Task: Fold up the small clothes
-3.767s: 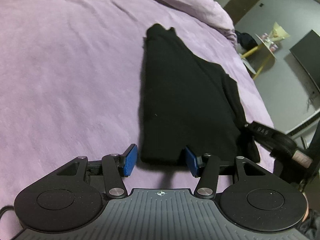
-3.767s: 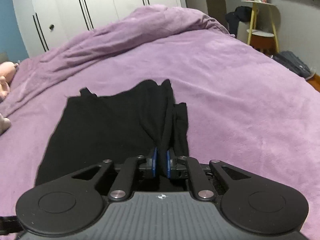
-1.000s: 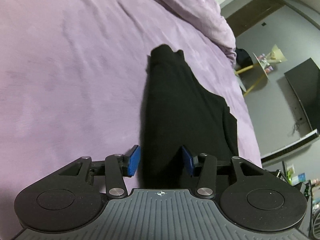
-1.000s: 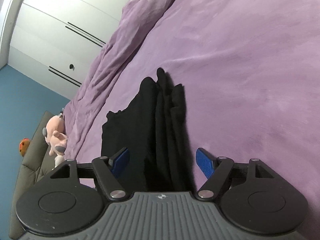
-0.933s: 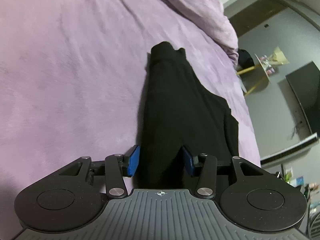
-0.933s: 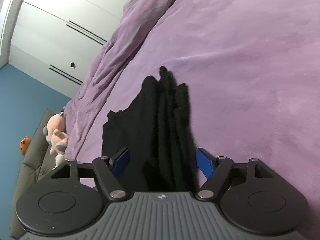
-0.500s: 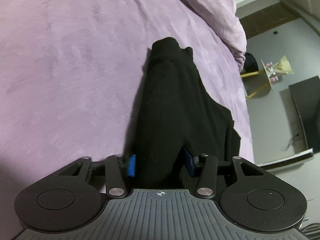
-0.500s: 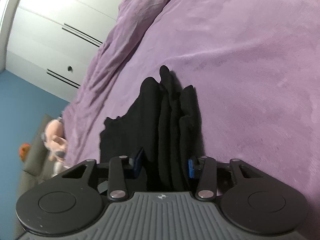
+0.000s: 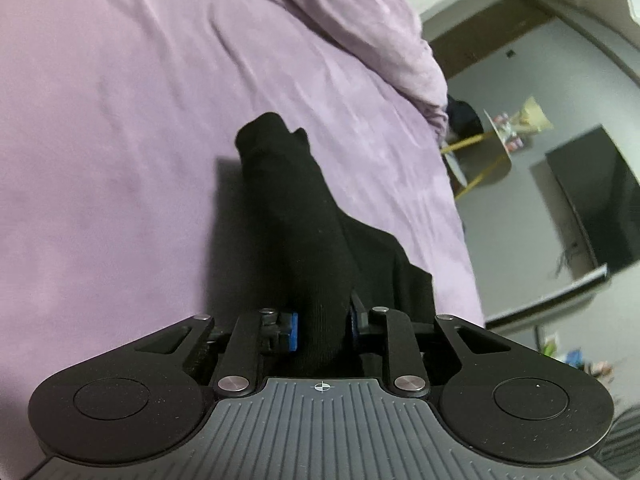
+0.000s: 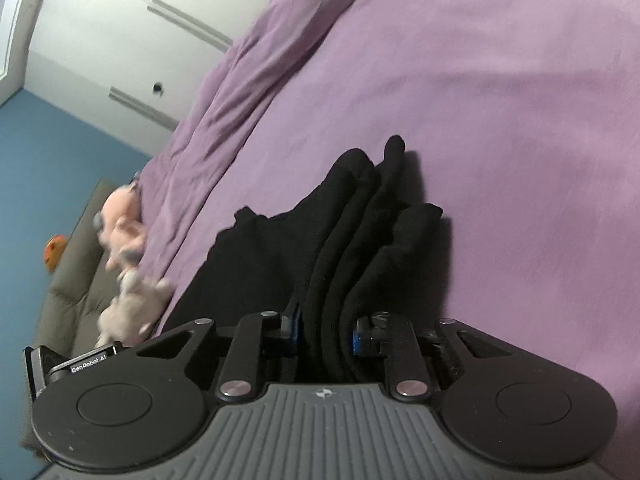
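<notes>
A black garment (image 9: 296, 200) lies lengthwise on the purple bed (image 9: 120, 160), folded into a long strip. Its near end is gathered and raised off the cover. My left gripper (image 9: 323, 326) is closing, and its blue pads (image 9: 294, 330) press a thick bunch of the fabric at the near left corner. In the right wrist view the same garment (image 10: 360, 240) shows several stacked folds. My right gripper (image 10: 325, 334) is also closing, with those folds squeezed between its pads (image 10: 357, 340). The cloth hides the fingertips of both grippers.
A crumpled purple duvet (image 9: 360, 20) lies at the far end of the bed. Right of the bed stand a yellow-legged side table (image 9: 496, 148) and a dark screen (image 9: 600, 208). Pink plush toys (image 10: 124, 248), a grey sofa (image 10: 68, 292) and white wardrobe doors (image 10: 140, 20) are on the left.
Both grippers' jaws have closed from wide apart onto the garment's near edge. That end has bunched up and risen a little from the bed.
</notes>
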`<state>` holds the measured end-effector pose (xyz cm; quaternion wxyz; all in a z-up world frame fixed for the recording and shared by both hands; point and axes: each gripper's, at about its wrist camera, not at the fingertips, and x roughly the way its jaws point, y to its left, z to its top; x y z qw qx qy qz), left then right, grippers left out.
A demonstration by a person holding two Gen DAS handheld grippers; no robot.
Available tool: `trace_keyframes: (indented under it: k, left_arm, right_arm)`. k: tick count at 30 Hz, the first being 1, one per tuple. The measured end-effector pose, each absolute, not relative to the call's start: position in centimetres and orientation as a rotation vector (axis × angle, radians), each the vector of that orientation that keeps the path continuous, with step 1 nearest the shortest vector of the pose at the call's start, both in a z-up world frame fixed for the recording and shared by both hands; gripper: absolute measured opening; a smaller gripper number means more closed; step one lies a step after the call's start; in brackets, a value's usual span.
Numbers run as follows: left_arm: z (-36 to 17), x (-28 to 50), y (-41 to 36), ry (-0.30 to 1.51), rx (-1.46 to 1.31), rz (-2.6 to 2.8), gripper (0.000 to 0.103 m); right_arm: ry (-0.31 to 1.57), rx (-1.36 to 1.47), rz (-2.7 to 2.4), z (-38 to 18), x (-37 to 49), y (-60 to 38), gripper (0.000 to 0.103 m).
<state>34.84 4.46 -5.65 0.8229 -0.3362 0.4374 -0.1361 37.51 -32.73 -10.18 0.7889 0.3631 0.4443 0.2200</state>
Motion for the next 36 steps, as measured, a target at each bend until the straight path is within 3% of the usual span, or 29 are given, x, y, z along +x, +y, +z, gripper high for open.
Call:
trace_keyframes:
  k: [4, 7, 12, 14, 19, 23, 27, 32, 36]
  left_arm:
    - [-5.1, 30.0, 7.5, 0.989, -0.656, -0.245, 0.026]
    - [-5.7, 27.0, 9.2, 1.027, -0.579, -0.168, 0.034]
    - [-3.8, 24.4, 11.4, 0.938, -0.465, -0.016, 0.035]
    - [-2.8, 25.0, 11.3, 0.864, -0.453, -0.004, 0.036]
    - [-4.1, 28.9, 7.8, 0.809, -0.425, 0.042, 0.040]
    - [-6.9, 31.7, 5.1, 0.787, -0.310, 0.129, 0.041]
    - [-9.0, 34.0, 4.5, 0.764, -0.257, 0.147, 0.054]
    - [-10.6, 35.9, 3.5, 0.724, -0.225, 0.194, 0.071]
    - [-11.0, 35.7, 4.3, 0.715, -0.275, 0.177, 0.073]
  right_arm:
    - [1.061, 0.781, 0.570, -10.9, 34.2, -30.0, 0.021]
    - [1.107, 0.662, 0.593, -10.8, 31.7, -27.8, 0.028]
    - [0.916, 0.390, 0.419, -5.7, 29.5, -28.0, 0.048]
    - [0.826, 0.386, 0.388, -4.0, 29.3, -27.4, 0.049]
    - [0.833, 0.419, 0.529, -5.5, 31.8, -21.0, 0.047]
    - [0.875, 0.331, 0.417, -9.2, 34.7, -17.9, 0.029]
    - [0.784, 0.251, 0.286, -10.9, 36.5, -19.9, 0.019]
    - [0.733, 0.194, 0.233, -12.3, 37.8, -19.7, 0.020]
    - [0.744, 0.186, 0.211, -12.5, 38.5, -19.2, 0.021]
